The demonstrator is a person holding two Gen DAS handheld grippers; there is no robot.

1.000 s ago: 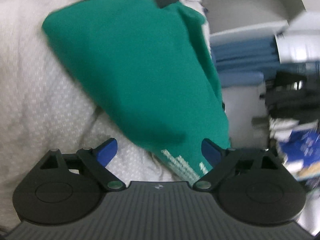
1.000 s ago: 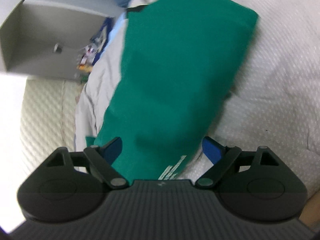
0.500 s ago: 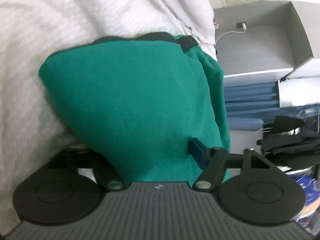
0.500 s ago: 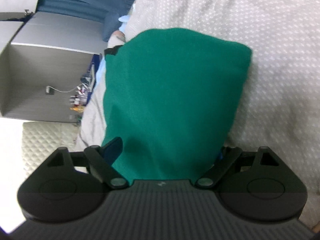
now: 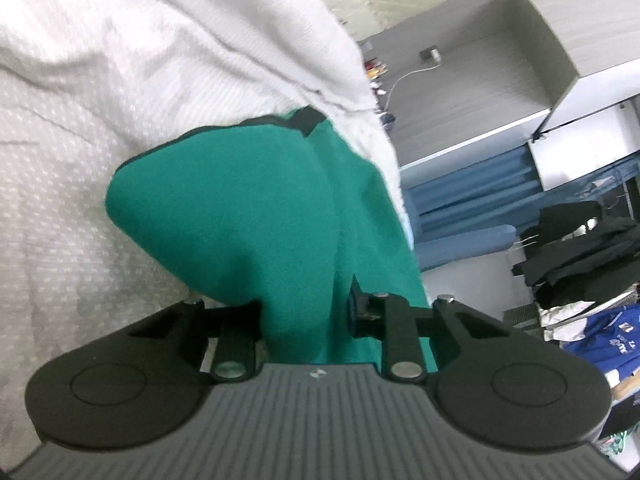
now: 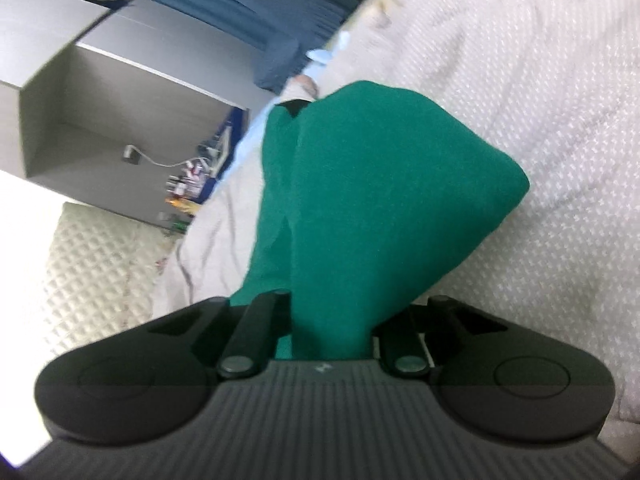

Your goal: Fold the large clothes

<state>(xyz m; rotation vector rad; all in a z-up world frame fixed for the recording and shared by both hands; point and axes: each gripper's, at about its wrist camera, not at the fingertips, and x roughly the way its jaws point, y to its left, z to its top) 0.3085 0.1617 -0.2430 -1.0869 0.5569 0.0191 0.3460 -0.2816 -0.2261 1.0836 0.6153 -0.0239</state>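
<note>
One green garment (image 5: 248, 216) lies on the white dotted bedcover (image 5: 60, 208), its near edge gathered up into both tools. Two grippers are in use. The left gripper (image 5: 306, 312) has its jaws closing, with a bunch of the green cloth pinched between them. The right gripper (image 6: 330, 320) likewise has its jaws closing on a bunch of the same cloth. One black trim piece (image 5: 306, 120) shows at the garment's far end. One open grey cabinet (image 5: 480, 92) stands beyond the bed.
</note>
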